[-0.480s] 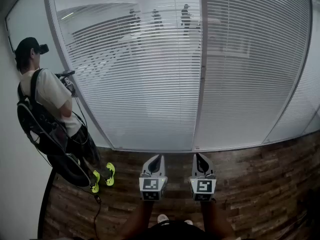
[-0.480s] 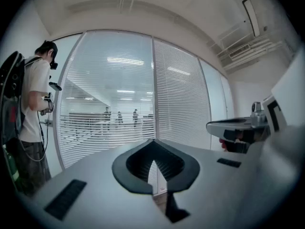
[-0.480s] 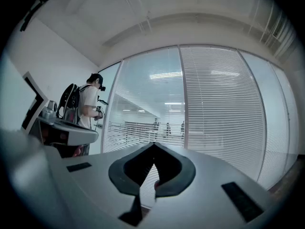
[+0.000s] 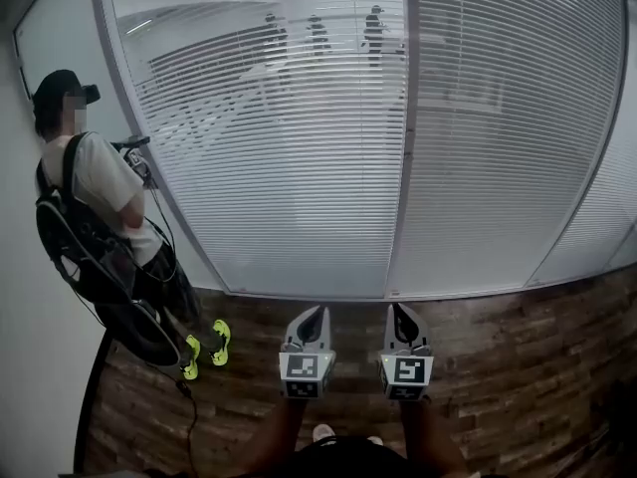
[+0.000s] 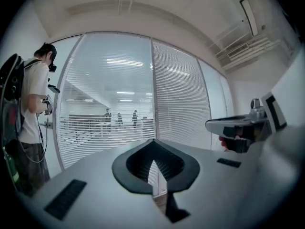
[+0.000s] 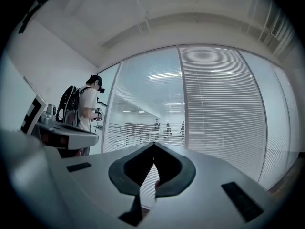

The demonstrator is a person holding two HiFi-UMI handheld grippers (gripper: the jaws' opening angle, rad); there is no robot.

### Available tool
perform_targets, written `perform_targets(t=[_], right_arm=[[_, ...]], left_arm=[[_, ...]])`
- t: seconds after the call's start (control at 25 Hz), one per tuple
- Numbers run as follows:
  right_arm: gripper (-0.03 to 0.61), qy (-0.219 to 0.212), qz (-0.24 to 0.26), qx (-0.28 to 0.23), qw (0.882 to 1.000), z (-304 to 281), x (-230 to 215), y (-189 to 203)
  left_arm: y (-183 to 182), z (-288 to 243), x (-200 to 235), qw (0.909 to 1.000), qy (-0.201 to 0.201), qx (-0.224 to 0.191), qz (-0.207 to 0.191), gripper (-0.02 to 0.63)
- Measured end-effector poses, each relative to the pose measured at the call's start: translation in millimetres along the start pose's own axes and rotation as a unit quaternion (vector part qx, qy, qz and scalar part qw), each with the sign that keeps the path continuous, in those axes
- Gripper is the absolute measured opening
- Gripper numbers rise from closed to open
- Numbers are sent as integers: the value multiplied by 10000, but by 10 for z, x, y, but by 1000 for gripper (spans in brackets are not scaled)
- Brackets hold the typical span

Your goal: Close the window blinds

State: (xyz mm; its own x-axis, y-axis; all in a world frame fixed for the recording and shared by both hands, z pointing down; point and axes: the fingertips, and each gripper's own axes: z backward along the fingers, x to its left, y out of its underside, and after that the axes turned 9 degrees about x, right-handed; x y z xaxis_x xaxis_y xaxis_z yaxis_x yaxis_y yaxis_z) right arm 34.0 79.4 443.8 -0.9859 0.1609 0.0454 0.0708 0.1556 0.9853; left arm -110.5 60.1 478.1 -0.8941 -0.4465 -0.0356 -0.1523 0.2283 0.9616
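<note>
The left gripper [image 5: 153, 142], its 2 jaws touching at the tips, faces the blinds [image 5: 178, 99]; a person [image 5: 33, 109] stands left of them.

Person [image 4: 100, 197] stands far left by the white wall [image 4: 30, 366], side-on, in a white t-shirt and dark trousers. They wear a dark cap [image 4: 55, 86], a black backpack [image 4: 75, 252] with looping cables, and neon yellow shoes [image 4: 206, 350]. They hold a small black device [image 4: 134, 157] at chest height; its type is unclear. A thin cable [image 4: 189, 421] trails from the backpack down onto the dark wood-plank floor [image 4: 518, 366], which spans the near area left to right. Three distant figures [image 4: 318, 30] stand far off behind the glass, small and blurry. A long ceiling light [image 5: 249, 15] sits up at the right.
</note>
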Motion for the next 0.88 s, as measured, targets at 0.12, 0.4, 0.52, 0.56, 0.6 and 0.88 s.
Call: perform_targets(t=[0.12, 0.4, 0.52, 0.56, 0.6, 0.88], right_arm=[[2, -153, -34, -132, 9998, -40, -12, 27], [2, -170, 3, -135, 9998, -147, -22, 26], [2, -190, 76, -123, 9997, -191, 18, -2], [2, -174, 96, -102, 9998, -208, 28, 7], [2, -151, 104, -79, 9998, -226, 35, 17], [2, -81, 118, -1, 9999, -456, 111, 77]], left_arm=[[-29, -20, 32, 10000, -8, -37, -6, -3], [-117, -64, 146, 9999, -80, -90, 107, -3], [-106, -99, 216, 9998, -124, -94, 154, -3], [-116, -97, 223, 9998, -98, -62, 183, -3], [-131, -96, 237, 9998, -83, -47, 181, -3], [-82, -266, 441, 9999, -54, -102, 80, -3]])
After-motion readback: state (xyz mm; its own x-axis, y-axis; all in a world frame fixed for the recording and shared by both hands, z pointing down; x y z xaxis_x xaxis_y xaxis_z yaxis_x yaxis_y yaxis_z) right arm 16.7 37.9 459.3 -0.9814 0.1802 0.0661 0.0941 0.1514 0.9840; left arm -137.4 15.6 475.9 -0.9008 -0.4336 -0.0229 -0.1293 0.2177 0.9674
